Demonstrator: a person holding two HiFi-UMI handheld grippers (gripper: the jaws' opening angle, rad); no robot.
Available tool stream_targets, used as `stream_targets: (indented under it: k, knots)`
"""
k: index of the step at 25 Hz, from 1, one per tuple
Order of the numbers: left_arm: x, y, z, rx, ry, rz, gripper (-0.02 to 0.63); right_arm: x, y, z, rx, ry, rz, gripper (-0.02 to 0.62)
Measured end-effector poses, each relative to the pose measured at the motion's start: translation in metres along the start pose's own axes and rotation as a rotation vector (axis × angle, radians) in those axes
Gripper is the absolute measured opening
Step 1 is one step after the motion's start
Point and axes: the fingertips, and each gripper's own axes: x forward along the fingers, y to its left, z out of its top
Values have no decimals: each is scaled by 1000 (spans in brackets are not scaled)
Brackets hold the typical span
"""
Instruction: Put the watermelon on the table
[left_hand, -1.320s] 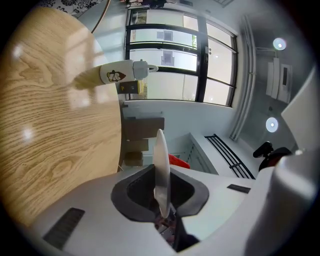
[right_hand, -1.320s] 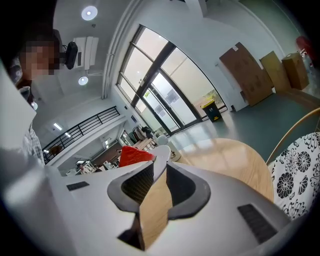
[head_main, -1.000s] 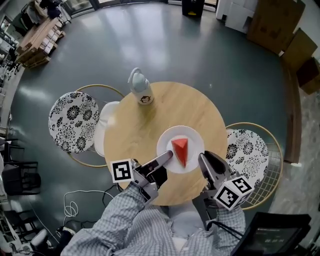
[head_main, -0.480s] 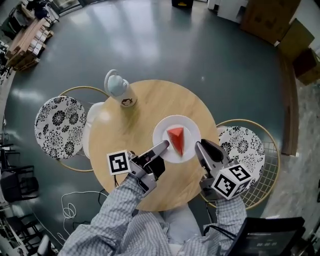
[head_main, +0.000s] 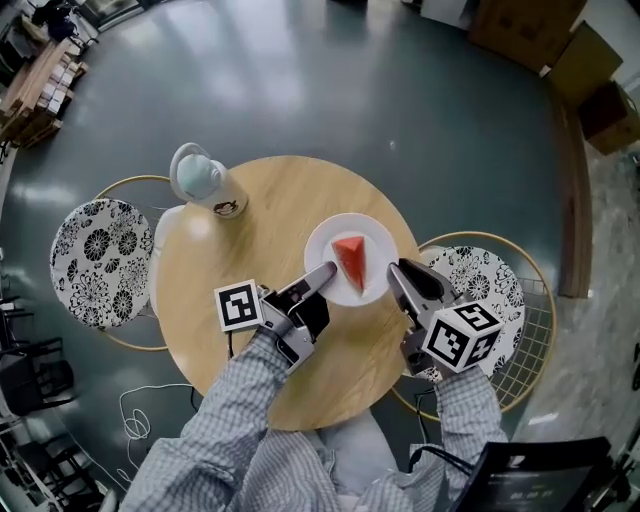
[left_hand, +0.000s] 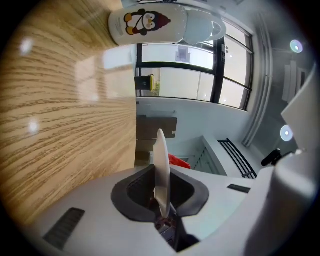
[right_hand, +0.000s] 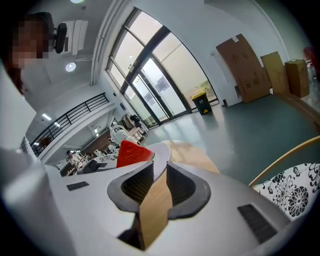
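A red watermelon wedge (head_main: 350, 258) lies on a white plate (head_main: 372, 236) over the right part of the round wooden table (head_main: 250, 330). My left gripper (head_main: 326, 272) is shut on the plate's near-left rim. My right gripper (head_main: 394, 268) is shut on its near-right rim. In the left gripper view the plate (left_hand: 160, 160) shows edge-on between the jaws, with the watermelon (left_hand: 179, 161) behind it and the table (left_hand: 60, 115) alongside. The right gripper view has the plate (right_hand: 161, 152) entering the jaws beside the watermelon (right_hand: 134, 153). Whether the plate touches the table I cannot tell.
A white penguin-print bottle (head_main: 200, 180) stands at the table's far left. Chairs with floral cushions sit left (head_main: 100, 260) and right (head_main: 490, 290) of the table. Cardboard boxes (head_main: 530, 35) stand at the far right on the grey floor.
Both grippers have carried the plate with the watermelon farther from me and toward the table's right side. The grip on the rim is unchanged.
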Motion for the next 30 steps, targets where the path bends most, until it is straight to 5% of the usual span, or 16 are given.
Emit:
stream_targets:
  k: [8, 23, 30]
  knots:
    - [24, 32, 12, -28, -14, 49, 37, 20, -38, -4, 80, 18, -45, 84]
    - [49, 52, 22, -45, -9, 137, 37, 35, -70, -7, 46, 80, -176, 84]
    - [51, 62, 24, -22, -2, 237, 37, 38, -77, -11, -25, 124, -218, 84]
